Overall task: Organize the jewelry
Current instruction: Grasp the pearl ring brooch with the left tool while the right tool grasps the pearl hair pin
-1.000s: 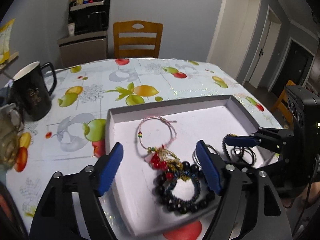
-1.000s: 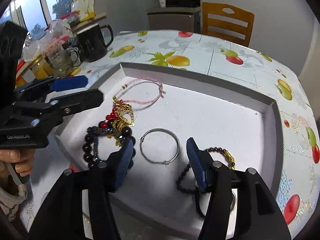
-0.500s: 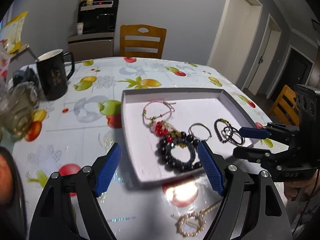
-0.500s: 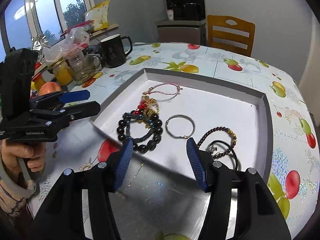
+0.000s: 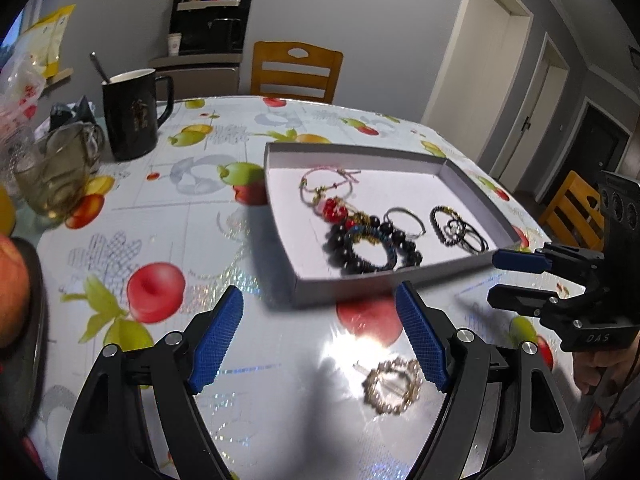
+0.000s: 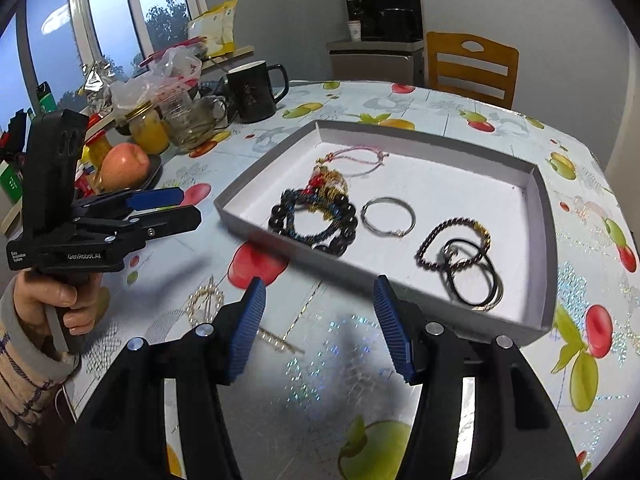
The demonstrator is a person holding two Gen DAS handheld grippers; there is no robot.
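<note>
A shallow grey tray point(image 5: 360, 156) point(image 6: 420, 148) with a white floor holds several bracelets: a pink cord one point(image 6: 356, 148), a black bead one point(image 5: 352, 266) point(image 6: 336, 246), a silver bangle point(image 5: 400, 210) point(image 6: 388, 199) and a dark bead one point(image 5: 436, 220) point(image 6: 430, 240) beside black loops. A gold beaded bracelet point(image 5: 394, 386) point(image 6: 206, 300) lies on the tablecloth in front of the tray. My left gripper point(image 5: 318, 294) point(image 6: 188, 204) hovers open just behind and above that gold bracelet. My right gripper point(image 6: 320, 284) point(image 5: 494, 278) is open before the tray's near wall, with nothing between its jaws.
A black mug point(image 5: 132, 116) point(image 6: 256, 90), a glass cup point(image 5: 56, 172), jars and an apple point(image 6: 122, 164) on a dark plate crowd the far left. A wooden chair point(image 5: 296, 74) and a drinks machine stand behind the table. A hand point(image 6: 60, 296) grips the left tool.
Both grippers have drawn back from over the tray to the table in front of it. The gold bracelet has come into view. Neither gripper's jaws changed width.
</note>
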